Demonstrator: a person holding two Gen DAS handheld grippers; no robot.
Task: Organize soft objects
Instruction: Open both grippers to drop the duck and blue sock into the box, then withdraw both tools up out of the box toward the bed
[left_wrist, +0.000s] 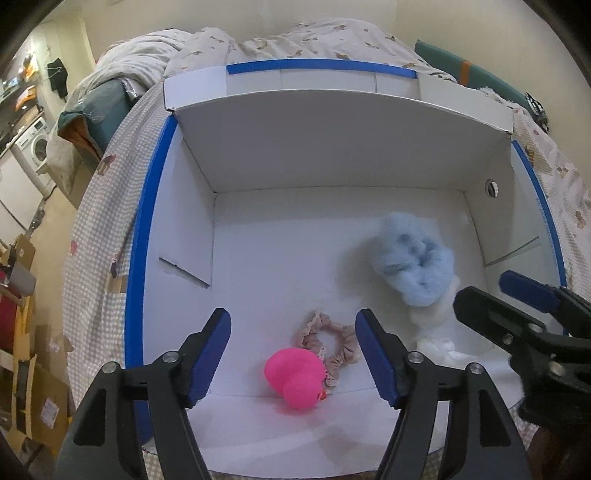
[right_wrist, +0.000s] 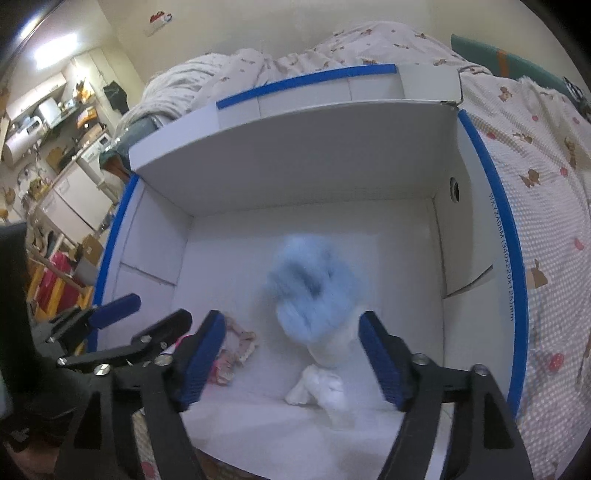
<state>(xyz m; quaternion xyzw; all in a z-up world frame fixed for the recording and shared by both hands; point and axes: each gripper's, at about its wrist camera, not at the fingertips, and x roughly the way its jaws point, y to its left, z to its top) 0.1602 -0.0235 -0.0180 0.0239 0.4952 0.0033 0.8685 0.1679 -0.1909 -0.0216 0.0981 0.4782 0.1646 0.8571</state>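
Two grippers, jaws spread | pink plush below left's | blue fluff between right's, untouched

in the box, the ball touches the scrunchie; fluffy toy lies right of both

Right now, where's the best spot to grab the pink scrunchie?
Probably the far arc of the scrunchie, coming straight down from above. It lies flat on the box floor, and its near edge is tucked against the pink plush, so that side is crowded.
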